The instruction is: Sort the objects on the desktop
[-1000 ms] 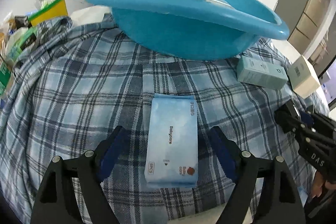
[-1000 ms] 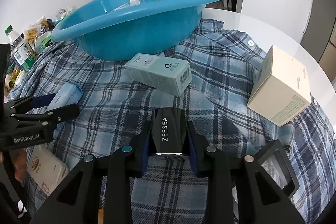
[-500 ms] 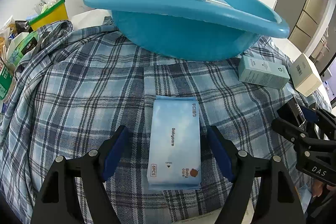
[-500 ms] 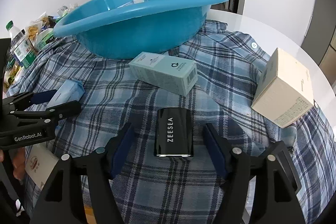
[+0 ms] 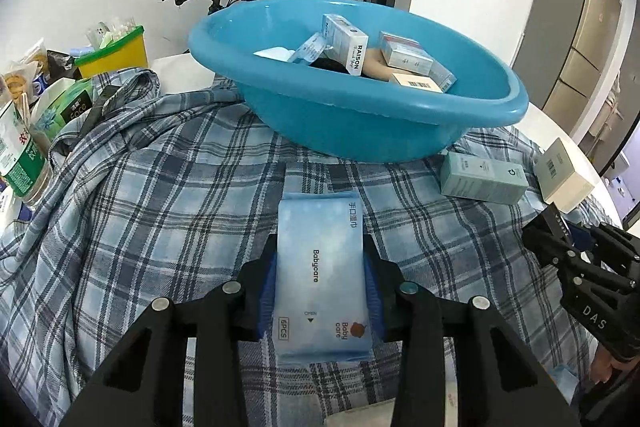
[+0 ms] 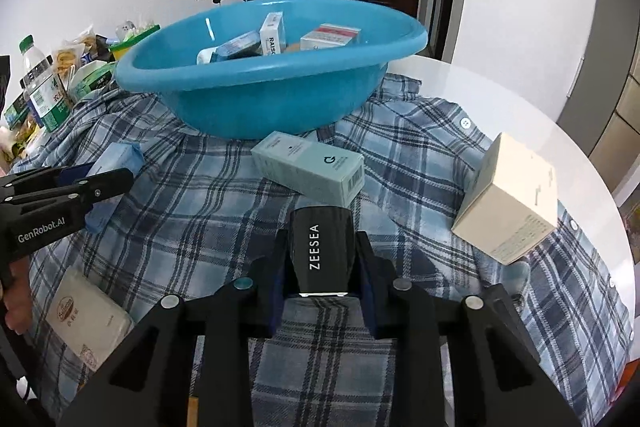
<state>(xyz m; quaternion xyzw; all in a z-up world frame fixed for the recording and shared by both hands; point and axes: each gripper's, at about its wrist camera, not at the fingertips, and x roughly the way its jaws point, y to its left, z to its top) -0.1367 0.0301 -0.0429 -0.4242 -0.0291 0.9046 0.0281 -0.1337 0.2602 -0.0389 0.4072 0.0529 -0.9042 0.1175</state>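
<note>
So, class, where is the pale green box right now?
The pale green box lies on the plaid cloth, just before the blue basin, beyond the black ZEESEA case.

Glossy blue plastic basin (image 5: 400,131), soft plaid cloth (image 5: 160,211), glossy black box (image 6: 322,251), matt cardboard box (image 6: 508,203)

We are counting two tools: the left tool (image 5: 320,291) and the right tool (image 6: 322,267). One blue basin (image 6: 256,95) is holding at least four small boxes (image 5: 404,53). On the plaid cloth (image 6: 200,211) we are seeing one wipes pack (image 5: 320,267), one black case (image 6: 322,247), one green box (image 6: 308,167), one cream box (image 6: 508,203).
</note>
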